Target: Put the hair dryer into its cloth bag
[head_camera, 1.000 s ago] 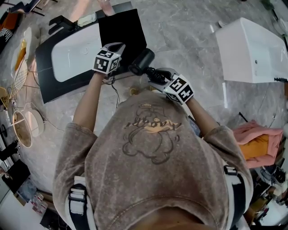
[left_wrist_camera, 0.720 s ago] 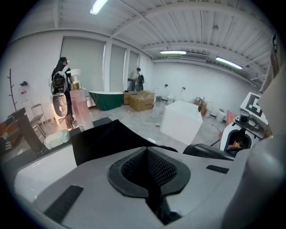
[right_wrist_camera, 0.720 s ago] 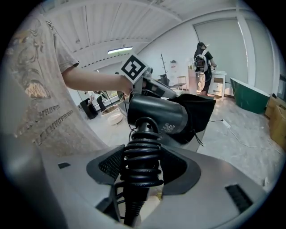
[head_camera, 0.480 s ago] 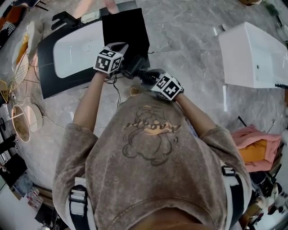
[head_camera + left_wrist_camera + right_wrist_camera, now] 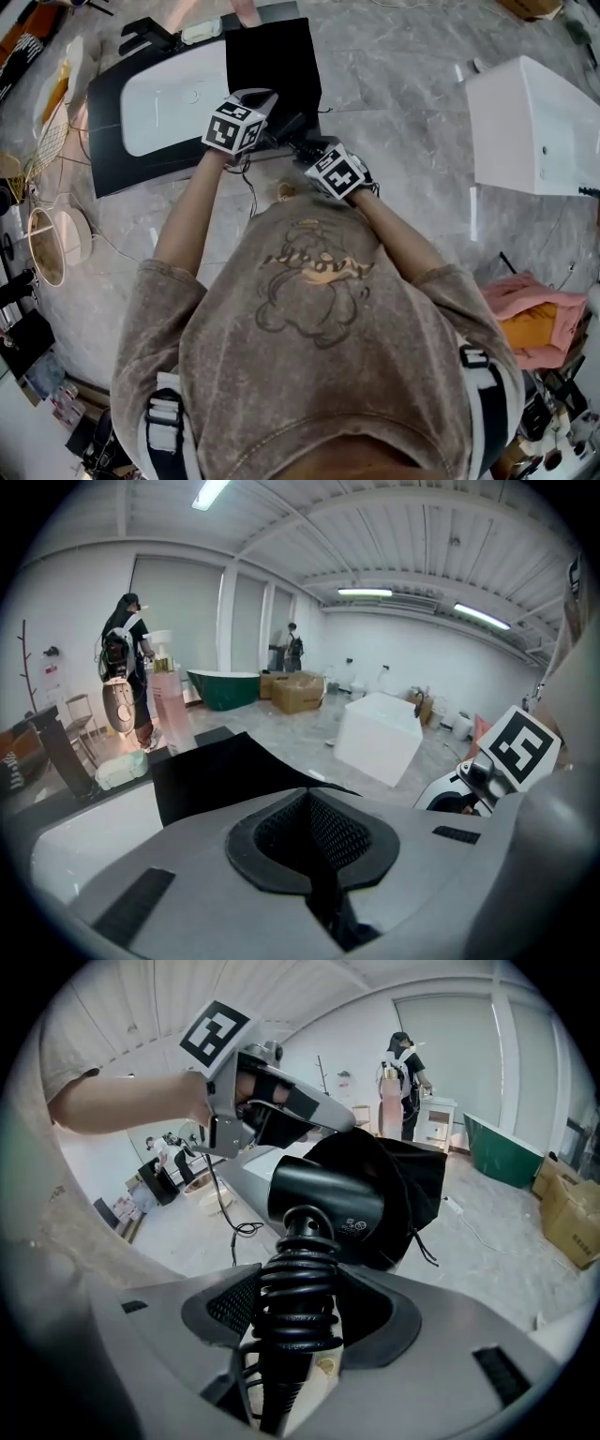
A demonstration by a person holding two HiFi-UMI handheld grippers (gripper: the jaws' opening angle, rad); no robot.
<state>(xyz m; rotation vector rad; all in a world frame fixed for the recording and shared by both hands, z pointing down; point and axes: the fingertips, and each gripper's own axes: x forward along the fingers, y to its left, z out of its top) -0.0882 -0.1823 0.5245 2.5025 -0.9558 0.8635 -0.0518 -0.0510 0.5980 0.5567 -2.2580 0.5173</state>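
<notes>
Hair dryer [image 5: 328, 1206], black, its handle wound with coiled cord, sits clamped between the jaws of the right gripper [image 5: 300, 1309]. Its head is at the mouth of the black cloth bag [image 5: 417, 1180], with cloth draped round its far side. The left gripper [image 5: 314, 846] is pinched tight on the bag's edge. The bag's far end lies across a washbasin's dark surround [image 5: 103, 150].

Left tool [image 5: 262, 101], right tool [image 5: 306, 148], hair dryer [image 5: 287, 126], bag [image 5: 272, 56]

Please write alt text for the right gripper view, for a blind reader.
The right gripper holds a black hair dryer by its cord-wrapped handle, its head against the black cloth bag that the left gripper pinches.
</notes>
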